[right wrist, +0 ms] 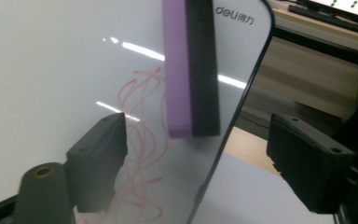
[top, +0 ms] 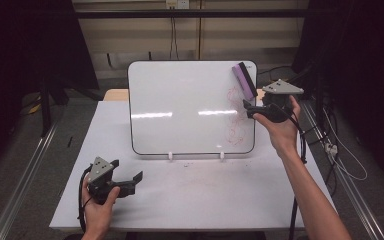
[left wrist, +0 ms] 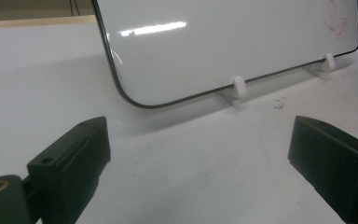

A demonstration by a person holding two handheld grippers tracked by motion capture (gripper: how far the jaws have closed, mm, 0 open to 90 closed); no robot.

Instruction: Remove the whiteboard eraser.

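Red scribble (top: pixel 236 116) remains unwiped on the whiteboard (top: pixel 180 107). Purple eraser (top: pixel 244 80) clings at the board's upper right corner, ungripped. Right gripper (top: pixel 248 109) jaws spread just below it; left gripper (top: pixel 132 183) jaws spread, idle.

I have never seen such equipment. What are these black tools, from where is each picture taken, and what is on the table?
A person holds a two-jaw gripper in each hand. The high view looks down on the table; each other picture comes from a camera riding on one gripper, looking along its jaws. A whiteboard stands on the table, with red scribbles near one edge. A purple eraser sticks to the board. The right gripper is raised just below the eraser, jaws apart, holding nothing. The left gripper is low over the table, open and empty.
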